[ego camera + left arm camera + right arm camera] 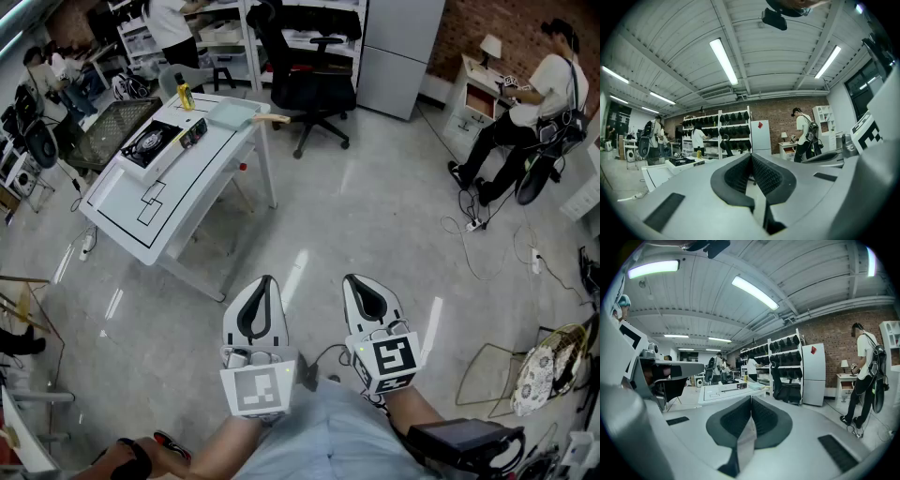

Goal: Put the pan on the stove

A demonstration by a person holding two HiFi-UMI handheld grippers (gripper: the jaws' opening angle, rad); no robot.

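You stand on the glossy grey floor (375,216), well apart from the white bench with black outline markings (202,169), both tools held out before you. Your left claw (265,281) is pressed together with nothing in it, its ribbed black pads (764,176) meeting at the tips. Your right claw (356,279) is likewise closed and empty.

The black tabletop stove (150,141) sits by the bench's far long edge, with a yellow bottle (185,94) beyond it toward the far corner. What appears to be the pan, a pale flat vessel with a light wooden handle (234,112), lies at the corner nearest the black office chair (314,75). Its handle juts past the edge, though from here you cannot be sure it is the pan.

The step in hand looks like the approach, and nothing of the task is done yet. Walk to the handle's corner and confirm the pan before you commit. Spread one claw before you reach in, then close on the handle near the vessel so it droops less. Carry it level, steer wide of the bottle, and lower it squarely onto the stove's top.
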